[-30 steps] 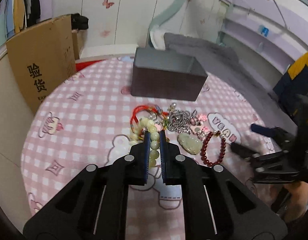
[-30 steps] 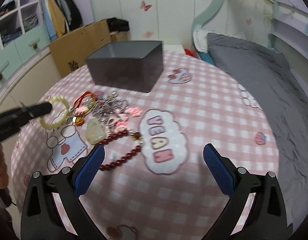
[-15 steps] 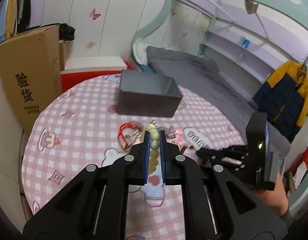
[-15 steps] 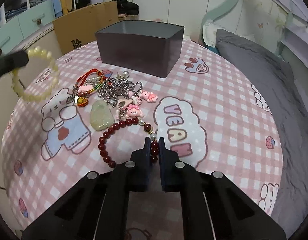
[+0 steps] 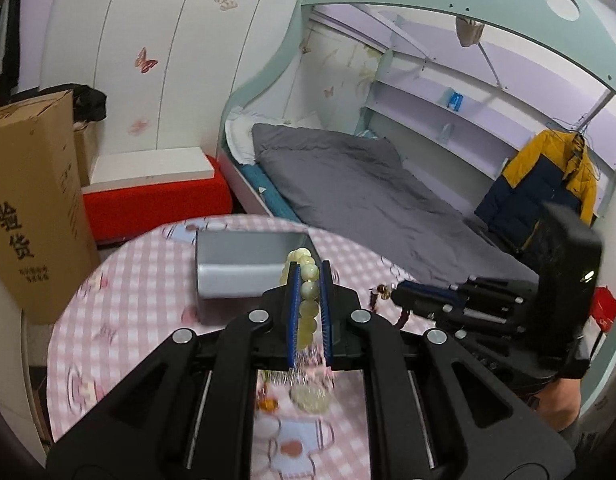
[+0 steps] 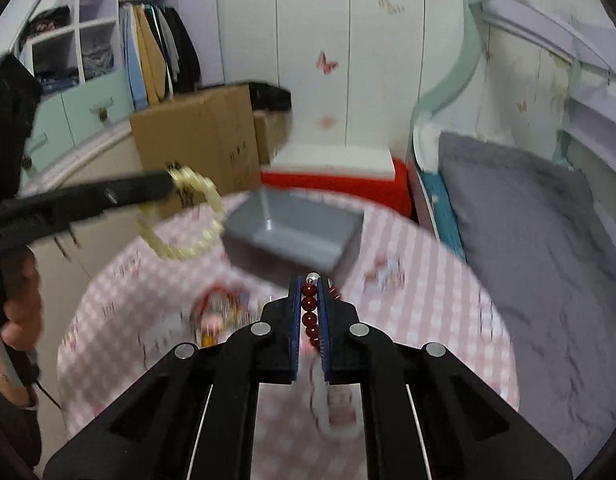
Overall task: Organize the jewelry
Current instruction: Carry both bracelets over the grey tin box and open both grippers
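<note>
My left gripper (image 5: 308, 276) is shut on a pale yellow-green bead bracelet (image 5: 308, 300) and holds it high above the table, in front of the open grey box (image 5: 244, 268). In the right wrist view that bracelet (image 6: 188, 216) hangs from the left gripper (image 6: 168, 186), left of the grey box (image 6: 296, 236). My right gripper (image 6: 309, 286) is shut on a dark red bead bracelet (image 6: 309, 312), lifted above the table near the box's front. The other jewelry (image 6: 216, 316) lies in a blurred pile on the pink checked tablecloth (image 6: 427, 312).
A cardboard box (image 5: 28, 216) stands left of the round table. A bed with a grey duvet (image 5: 367, 196) runs along the right. A red bench (image 5: 156, 204) stands behind the table. A wardrobe with hanging clothes (image 6: 156, 56) is at the far left.
Both grippers have risen well above the table with their bracelets. The right gripper shut on the red bracelet half a second ago and has now lifted it. The box looks nearer.
</note>
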Motion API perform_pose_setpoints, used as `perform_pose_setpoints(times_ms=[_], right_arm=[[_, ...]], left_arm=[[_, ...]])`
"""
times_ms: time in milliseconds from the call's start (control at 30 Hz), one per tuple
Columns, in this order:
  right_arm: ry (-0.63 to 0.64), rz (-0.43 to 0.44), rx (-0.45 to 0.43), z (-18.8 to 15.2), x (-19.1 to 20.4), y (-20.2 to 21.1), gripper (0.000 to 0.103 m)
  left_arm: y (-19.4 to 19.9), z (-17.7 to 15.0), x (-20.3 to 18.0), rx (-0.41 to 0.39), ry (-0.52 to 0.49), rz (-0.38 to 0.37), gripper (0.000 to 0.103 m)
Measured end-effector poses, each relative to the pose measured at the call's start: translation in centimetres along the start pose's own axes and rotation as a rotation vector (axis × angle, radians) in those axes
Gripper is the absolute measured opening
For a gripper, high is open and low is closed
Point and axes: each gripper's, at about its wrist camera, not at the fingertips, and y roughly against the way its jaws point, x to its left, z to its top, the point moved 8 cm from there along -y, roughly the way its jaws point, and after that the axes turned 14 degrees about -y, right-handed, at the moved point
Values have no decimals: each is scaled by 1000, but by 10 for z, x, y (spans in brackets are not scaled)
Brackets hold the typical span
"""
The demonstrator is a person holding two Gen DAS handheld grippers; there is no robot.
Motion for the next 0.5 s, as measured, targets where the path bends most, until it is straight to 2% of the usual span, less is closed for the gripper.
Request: perform_pose_setpoints(times_ms=[167, 233, 367, 500], right_arm=[[-13, 45, -36, 41, 7, -24, 6], [-21, 52, -37, 51, 7, -39, 6], [-36, 54, -19, 58, 3, -67, 6], [-62, 50, 24, 50, -7, -91, 6]], left_arm=[[-33, 18, 17, 28, 6, -15, 10], [-49, 17, 27, 64, 8, 16, 10], [-77, 7, 36, 122, 10, 22, 10], [-100, -5, 42, 173, 23, 16, 10]])
